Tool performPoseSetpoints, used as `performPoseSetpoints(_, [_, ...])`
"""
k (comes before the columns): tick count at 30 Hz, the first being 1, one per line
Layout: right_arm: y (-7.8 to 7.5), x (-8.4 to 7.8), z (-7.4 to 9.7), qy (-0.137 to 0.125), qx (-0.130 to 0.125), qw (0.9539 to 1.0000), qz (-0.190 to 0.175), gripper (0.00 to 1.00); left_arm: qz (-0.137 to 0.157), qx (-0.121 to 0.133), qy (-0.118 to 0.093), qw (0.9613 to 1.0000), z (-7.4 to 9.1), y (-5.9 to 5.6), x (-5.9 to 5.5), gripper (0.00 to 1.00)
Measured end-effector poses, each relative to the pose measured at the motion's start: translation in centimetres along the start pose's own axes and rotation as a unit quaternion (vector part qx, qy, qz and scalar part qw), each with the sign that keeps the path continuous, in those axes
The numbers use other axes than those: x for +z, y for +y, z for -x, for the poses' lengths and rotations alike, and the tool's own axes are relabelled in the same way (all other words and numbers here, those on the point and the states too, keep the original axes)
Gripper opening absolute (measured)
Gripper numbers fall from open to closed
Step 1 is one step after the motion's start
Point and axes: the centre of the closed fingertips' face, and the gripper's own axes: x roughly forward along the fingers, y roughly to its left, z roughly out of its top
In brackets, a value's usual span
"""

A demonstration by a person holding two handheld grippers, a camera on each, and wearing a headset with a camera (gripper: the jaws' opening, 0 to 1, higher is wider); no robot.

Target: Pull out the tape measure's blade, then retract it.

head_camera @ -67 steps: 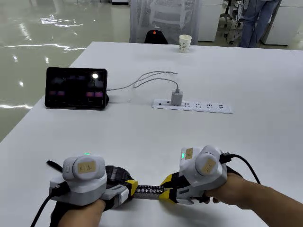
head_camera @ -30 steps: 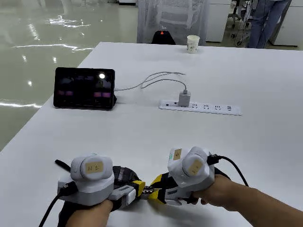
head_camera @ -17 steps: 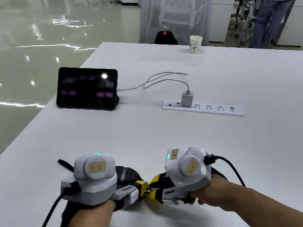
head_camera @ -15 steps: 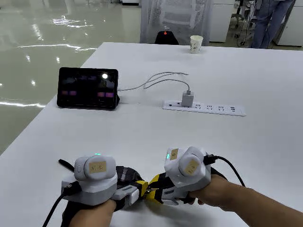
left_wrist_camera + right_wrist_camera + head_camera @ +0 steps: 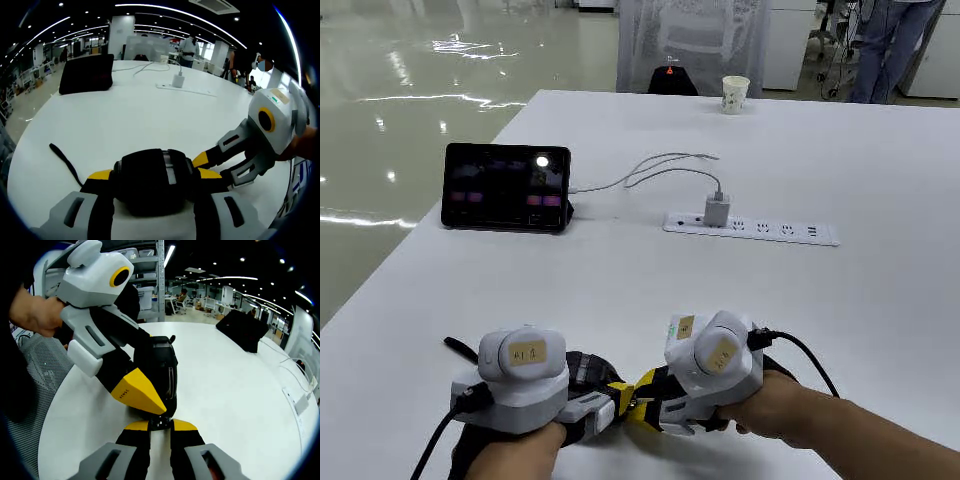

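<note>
We saw black tape measure, blade nearly in | mouth faced right gripper, jaws pinching tip | left gripper jaws clamped case

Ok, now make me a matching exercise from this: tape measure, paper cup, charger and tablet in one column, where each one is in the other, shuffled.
1 tape measure
2 paper cup
3 charger
4 tablet

A plugged into the power strip
B gripped by the left gripper
C at the table's far edge
D standing near the table's left edge

Pairs: 1-B, 2-C, 3-A, 4-D
</note>
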Motion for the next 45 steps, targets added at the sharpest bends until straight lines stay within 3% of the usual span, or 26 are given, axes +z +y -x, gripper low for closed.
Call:
performPoseSetpoints(21, [0.2,0.1,0.1,0.009,-0.002,1.0000,-0.002,0.12,-0.006,-0.007,0.006,0.9999,0.1,-0.1,-0.1,0.61])
performPoseSetpoints(31, [0.0,-0.1,0.8,0.010,-0.013,0.9998,-0.006,0.18,-0.007,-0.012,0.010,0.9998,0.6,-0.1,-0.3,0.59])
performPoseSetpoints(37, [0.3,-0.5,1.6,0.011,-0.020,0.9997,-0.008,0.24,-0.015,-0.008,0.018,0.9997,1.1,0.2,-1.0,0.56])
performPoseSetpoints(45, [0.8,-0.5,2.6,0.003,-0.033,0.9994,-0.009,0.31,-0.018,-0.011,0.015,0.9997,1.9,0.3,-1.3,0.59])
